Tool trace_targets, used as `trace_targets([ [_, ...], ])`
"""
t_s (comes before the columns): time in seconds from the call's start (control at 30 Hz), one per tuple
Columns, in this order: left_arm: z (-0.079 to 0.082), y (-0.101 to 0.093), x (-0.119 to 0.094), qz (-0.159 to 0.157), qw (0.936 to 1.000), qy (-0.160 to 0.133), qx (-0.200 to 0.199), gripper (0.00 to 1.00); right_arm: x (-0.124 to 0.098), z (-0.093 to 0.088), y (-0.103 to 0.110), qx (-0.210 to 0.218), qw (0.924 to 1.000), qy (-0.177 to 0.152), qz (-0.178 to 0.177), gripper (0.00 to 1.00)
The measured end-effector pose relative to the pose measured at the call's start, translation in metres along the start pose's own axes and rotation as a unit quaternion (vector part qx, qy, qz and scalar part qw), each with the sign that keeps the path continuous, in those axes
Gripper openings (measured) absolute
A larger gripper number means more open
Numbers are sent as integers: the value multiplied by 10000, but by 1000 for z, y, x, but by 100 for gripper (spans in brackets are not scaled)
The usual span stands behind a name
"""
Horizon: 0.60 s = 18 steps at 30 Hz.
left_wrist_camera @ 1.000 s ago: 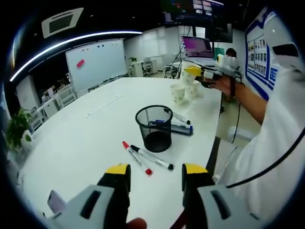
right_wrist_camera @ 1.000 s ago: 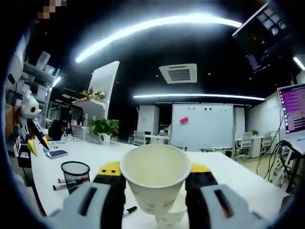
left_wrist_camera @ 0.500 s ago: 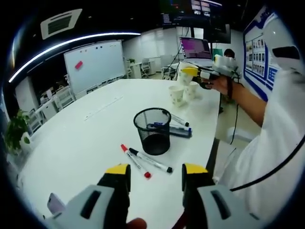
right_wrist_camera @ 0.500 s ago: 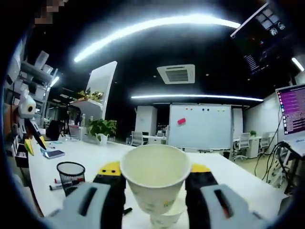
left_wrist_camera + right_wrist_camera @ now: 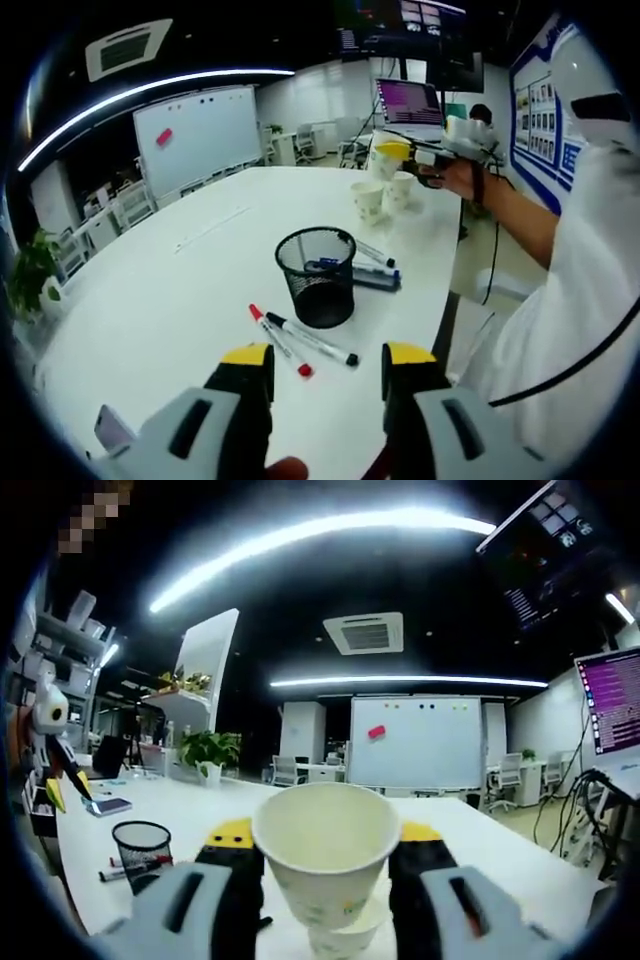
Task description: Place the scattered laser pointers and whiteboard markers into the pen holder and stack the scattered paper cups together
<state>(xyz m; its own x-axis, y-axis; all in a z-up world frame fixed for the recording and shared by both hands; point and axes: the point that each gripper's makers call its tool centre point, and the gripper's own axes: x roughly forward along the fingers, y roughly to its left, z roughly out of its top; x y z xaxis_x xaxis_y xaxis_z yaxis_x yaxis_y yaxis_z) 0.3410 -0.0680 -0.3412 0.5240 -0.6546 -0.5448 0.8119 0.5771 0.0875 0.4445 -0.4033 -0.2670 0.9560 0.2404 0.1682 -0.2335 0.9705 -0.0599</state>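
White paper cup (image 5: 325,865) sits clamped between the jaws of my right gripper (image 5: 325,852), held above another cup (image 5: 340,938) on the white table (image 5: 160,310). My left gripper (image 5: 325,365) is spread apart with nothing between its jaws. Just ahead of it stands the black mesh pen holder (image 5: 317,276), with a red-capped marker (image 5: 279,340) and a black-capped marker (image 5: 311,339) lying in front and more markers (image 5: 365,272) beside it. Two cups (image 5: 382,196) stand farther along the table.

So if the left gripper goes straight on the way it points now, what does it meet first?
Probably the two loose markers: the red-capped marker and the black-capped marker lie on the table just beyond the left gripper. The mesh pen holder stands behind them. Depth is uncertain.
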Motion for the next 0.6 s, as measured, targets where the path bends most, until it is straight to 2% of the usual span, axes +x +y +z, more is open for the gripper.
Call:
trace_targets([
  [0.6,-3,4,4,-49,10000,-6,-33,44,14,-6,1,-97,9999,101,9,49],
])
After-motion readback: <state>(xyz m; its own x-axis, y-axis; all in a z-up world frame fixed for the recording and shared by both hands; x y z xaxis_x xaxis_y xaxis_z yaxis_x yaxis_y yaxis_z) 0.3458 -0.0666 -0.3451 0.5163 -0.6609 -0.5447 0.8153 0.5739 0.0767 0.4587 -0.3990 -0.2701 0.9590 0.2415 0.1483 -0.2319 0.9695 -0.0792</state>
